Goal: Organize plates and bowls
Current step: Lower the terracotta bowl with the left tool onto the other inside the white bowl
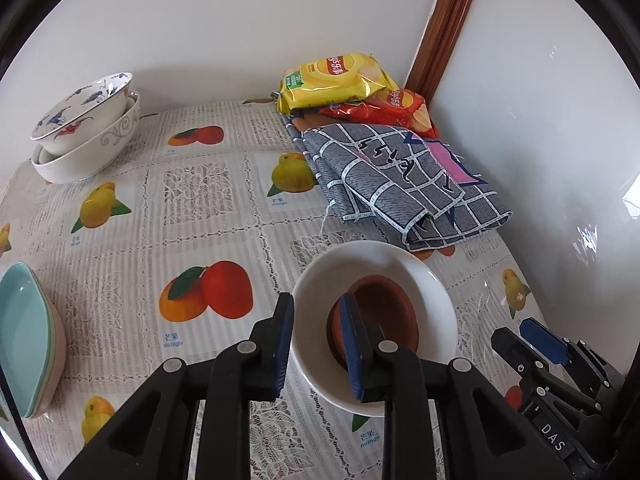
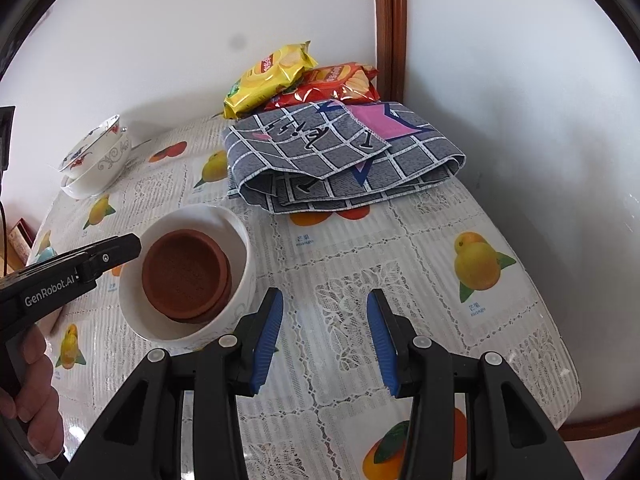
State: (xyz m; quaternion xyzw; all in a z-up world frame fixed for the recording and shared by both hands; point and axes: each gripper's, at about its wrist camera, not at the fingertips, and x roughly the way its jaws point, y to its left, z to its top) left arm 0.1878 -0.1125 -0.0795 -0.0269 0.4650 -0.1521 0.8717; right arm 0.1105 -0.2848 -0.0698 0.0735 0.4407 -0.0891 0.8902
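Table (image 2: 460,216): covered by a fruit-print lace-pattern cloth, carrying all items below both grippers. Folded grey checked cloth (image 1: 400,184): lying ahead of both grippers toward the wall corner, its near edge just beyond the white bowl. Two snack bags, yellow (image 1: 336,80) over red (image 1: 392,110): behind the checked cloth, farthest from the grippers. Stacked patterned bowls (image 1: 86,128): far ahead and to the left of the left gripper, by the wall. Stack of pale blue dishes (image 1: 24,340): at the left gripper's left side, near the table edge. White bowl (image 2: 240,240): upright on the table, between the two grippers, holding brown clay saucers (image 2: 184,272) nested inside. Left gripper (image 1: 318,354): jaws slightly parted, straddling the white bowl's near rim, one finger outside and one inside; pads not visibly pressing. Right gripper (image 2: 324,344): jaws partly open, empty, above bare tablecloth just right of the white bowl.
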